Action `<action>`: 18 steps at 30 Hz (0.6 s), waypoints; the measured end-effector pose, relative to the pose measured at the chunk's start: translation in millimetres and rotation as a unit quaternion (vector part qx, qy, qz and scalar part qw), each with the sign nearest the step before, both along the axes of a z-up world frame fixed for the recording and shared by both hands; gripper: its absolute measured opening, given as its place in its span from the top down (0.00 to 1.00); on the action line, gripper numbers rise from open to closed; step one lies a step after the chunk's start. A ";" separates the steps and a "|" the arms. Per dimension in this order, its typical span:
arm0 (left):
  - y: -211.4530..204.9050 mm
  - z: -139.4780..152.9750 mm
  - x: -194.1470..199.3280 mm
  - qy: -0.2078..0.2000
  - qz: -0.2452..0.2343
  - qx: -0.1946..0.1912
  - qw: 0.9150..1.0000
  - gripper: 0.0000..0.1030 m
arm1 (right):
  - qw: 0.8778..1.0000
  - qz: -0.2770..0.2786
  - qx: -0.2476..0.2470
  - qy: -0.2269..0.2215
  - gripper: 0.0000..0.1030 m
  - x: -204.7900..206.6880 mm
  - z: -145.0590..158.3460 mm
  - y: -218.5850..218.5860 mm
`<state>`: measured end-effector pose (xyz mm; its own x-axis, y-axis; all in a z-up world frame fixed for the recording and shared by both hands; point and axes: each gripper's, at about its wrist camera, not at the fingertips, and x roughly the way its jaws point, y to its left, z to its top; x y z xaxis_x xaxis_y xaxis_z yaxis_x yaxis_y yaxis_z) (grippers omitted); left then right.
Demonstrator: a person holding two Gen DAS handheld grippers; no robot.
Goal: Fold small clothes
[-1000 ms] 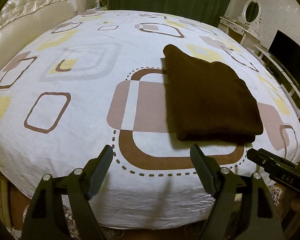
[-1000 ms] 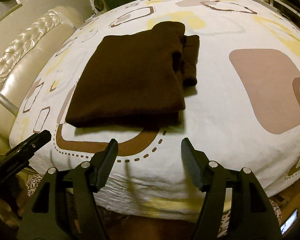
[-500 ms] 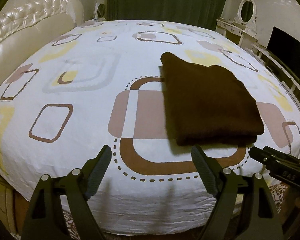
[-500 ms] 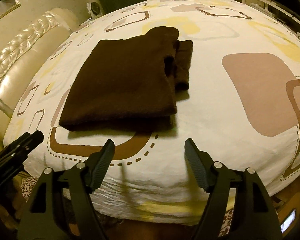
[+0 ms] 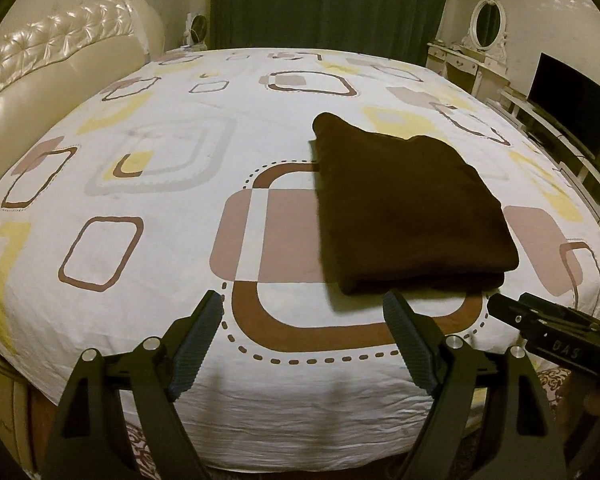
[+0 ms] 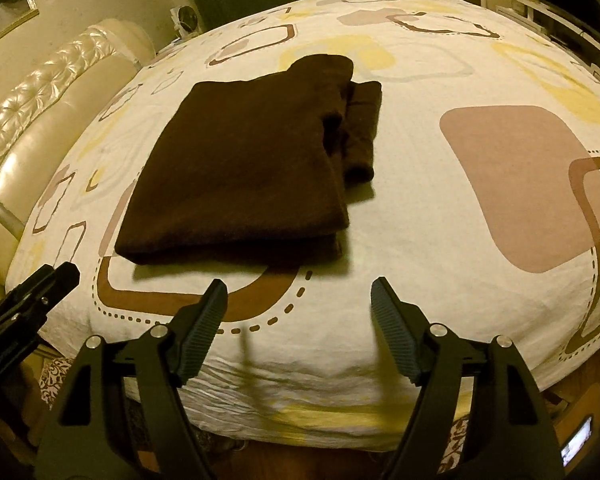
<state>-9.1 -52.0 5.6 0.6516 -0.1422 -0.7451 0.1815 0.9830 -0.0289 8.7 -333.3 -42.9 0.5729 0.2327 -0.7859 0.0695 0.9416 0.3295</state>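
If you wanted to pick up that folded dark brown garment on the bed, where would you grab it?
Probably the near folded edge of the dark brown folded knit garment, coming in low from the foot of the patterned white bed sheet. There the layers stack thick and overhang slightly, so one finger could slide under. The open right hand-held gripper already faces that edge.

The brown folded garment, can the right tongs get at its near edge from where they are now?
Probably yes: the right tongs are open and empty, and only bare bedsheet lies between them and the brown folded garment.
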 end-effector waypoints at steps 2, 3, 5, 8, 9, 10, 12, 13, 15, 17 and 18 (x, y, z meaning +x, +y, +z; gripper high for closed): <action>-0.4 0.0 -0.1 0.000 0.001 0.000 1.000 0.21 | 1.000 0.000 -0.001 0.001 0.28 -0.5 -0.2 0.7; -0.1 -0.2 0.0 0.000 0.000 -0.001 1.000 0.21 | 1.000 0.000 -0.001 0.001 0.28 -0.6 -0.6 0.8; -0.1 -0.4 -0.2 0.000 0.000 0.000 1.000 0.21 | 1.000 0.000 -0.002 0.001 0.28 -0.9 -1.2 1.1; -1.0 0.0 -0.1 0.001 0.001 0.001 1.000 0.21 | 1.000 -0.001 -0.003 0.002 0.28 -1.1 -2.0 1.6; -0.8 -0.4 -0.4 0.001 0.001 0.001 1.000 0.21 | 1.000 0.000 -0.003 0.002 0.28 -0.9 -2.1 1.7; -1.0 -0.3 -0.2 0.002 0.002 0.001 1.000 0.21 | 1.000 0.000 -0.003 0.002 0.28 -1.0 -2.2 1.7; -0.6 -0.4 0.1 0.003 0.004 -0.001 1.000 0.21 | 1.000 -0.001 -0.003 0.002 0.27 -0.9 -2.3 1.5; -0.2 -0.6 0.6 0.004 0.005 -0.002 1.000 0.21 | 1.000 -0.001 -0.003 0.002 0.27 -0.8 -2.3 1.4; 0.1 -0.6 1.5 0.007 0.007 -0.002 1.000 0.21 | 1.000 -0.001 -0.003 0.003 0.27 -0.4 -2.6 1.1; -0.5 -1.2 2.0 0.008 0.006 0.001 1.000 0.21 | 1.000 0.000 -0.003 0.004 0.27 0.4 -3.3 0.6; -1.2 -0.9 1.9 0.006 0.006 0.005 1.000 0.21 | 1.000 0.000 -0.003 0.004 0.27 0.6 -3.5 0.4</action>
